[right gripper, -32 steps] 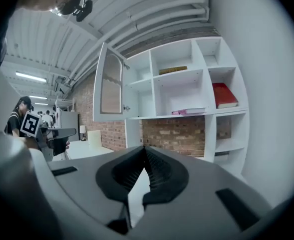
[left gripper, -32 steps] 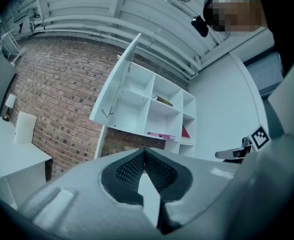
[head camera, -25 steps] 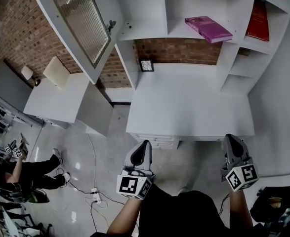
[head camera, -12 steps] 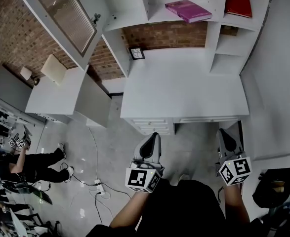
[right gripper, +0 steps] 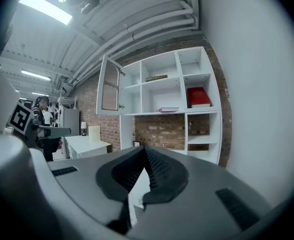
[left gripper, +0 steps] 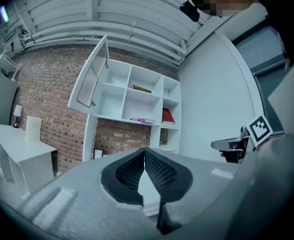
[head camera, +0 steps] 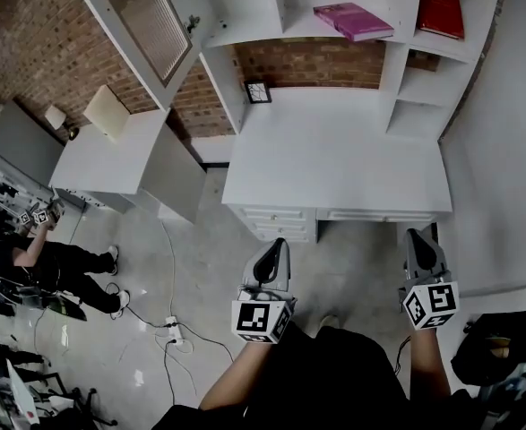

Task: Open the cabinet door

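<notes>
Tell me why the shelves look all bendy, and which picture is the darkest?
Head view: the wide lens bows the shelves and the desk edges; the light is even. Left gripper view: the dimmest, bluish, with black corners, and the left gripper up close looks soft. Right gripper view: a ceiling lamp glares at top left, and the shelves curve here too.

A brick wall [head camera: 316, 61] stood behind a white desk [head camera: 334, 168] and a lower white table [head camera: 101, 164]; strip lights [right gripper: 45, 9] lit the grey floor [head camera: 200, 267].

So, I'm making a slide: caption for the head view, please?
With left hand-held gripper and right hand-held gripper shut before the white desk, the cabinet door stands open.
</notes>
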Motion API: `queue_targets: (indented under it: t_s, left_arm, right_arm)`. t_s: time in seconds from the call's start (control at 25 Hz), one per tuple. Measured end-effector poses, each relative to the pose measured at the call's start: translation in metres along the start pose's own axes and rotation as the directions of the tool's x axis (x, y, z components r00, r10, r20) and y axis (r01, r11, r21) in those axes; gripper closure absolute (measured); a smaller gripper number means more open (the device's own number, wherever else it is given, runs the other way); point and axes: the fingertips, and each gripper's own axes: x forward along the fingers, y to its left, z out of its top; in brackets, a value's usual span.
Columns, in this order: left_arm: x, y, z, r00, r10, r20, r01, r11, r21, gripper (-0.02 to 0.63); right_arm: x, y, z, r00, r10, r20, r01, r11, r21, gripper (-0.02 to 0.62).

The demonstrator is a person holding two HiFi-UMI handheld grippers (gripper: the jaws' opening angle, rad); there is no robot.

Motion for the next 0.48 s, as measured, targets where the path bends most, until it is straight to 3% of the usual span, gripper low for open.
queue_targets:
  t_s: [0.16, 0.48]
  left_arm:
    - [-0.007, 0.000, 0.004, 0.998, -0.018, 0.066, 0.021, 0.999, -0.046, 0.588]
    - [-0.003, -0.006, 0.000, 0.999, 0.004, 0.038, -0.003, 1.000, -0.014, 0.588]
  right_arm:
    - [0.002, -0.003, -0.016, 1.000, -0.010, -0.022, 0.010, 1.000, -0.009, 0.594]
    - [0.004, 0.016, -0.022, 0.999, 0.041, -0.013, -0.041, 0.999, 0.004, 0.594]
